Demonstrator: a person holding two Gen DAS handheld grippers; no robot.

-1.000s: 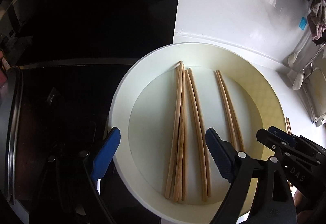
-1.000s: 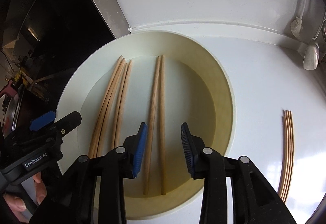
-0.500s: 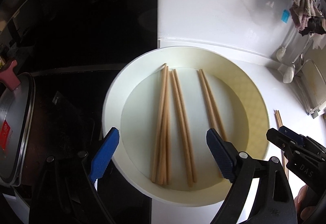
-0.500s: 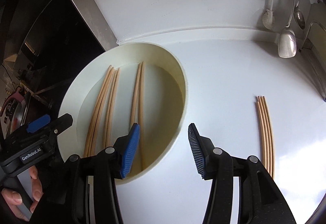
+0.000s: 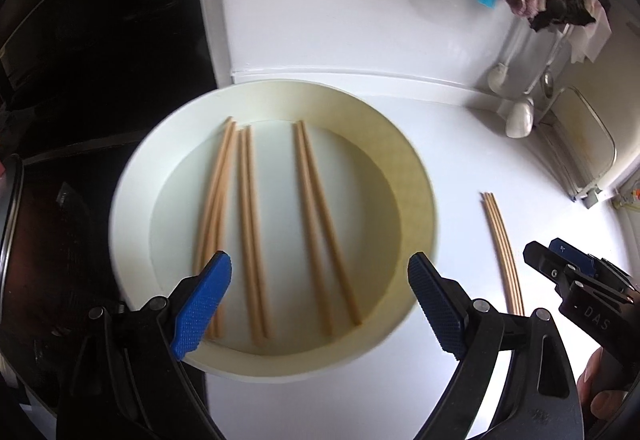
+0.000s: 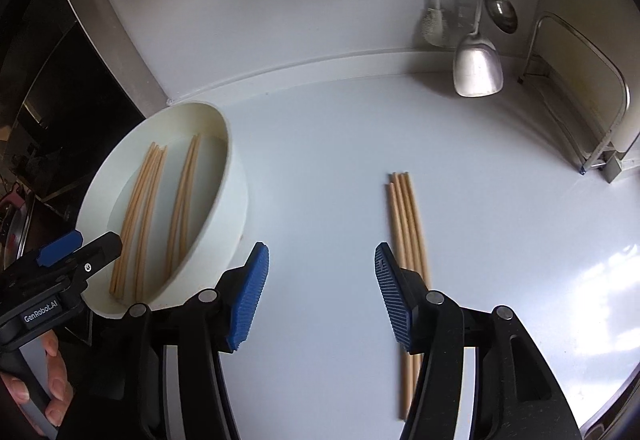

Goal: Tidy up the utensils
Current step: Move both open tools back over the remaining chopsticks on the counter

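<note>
Chopsticks [image 6: 408, 224] on counter: near ends hidden behind right tool [image 6: 318, 294].

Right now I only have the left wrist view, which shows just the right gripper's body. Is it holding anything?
Observer: No. The right gripper is open and empty, over the bare white counter.
Operator: Where does it sit relative to the loose wooden chopsticks on that counter?
Observer: The bundle of light wooden chopsticks lies outside the gap. The finger on the right side of the right wrist view partly covers it.
Operator: How many sticks are in it?
Observer: Four, side by side.
</note>
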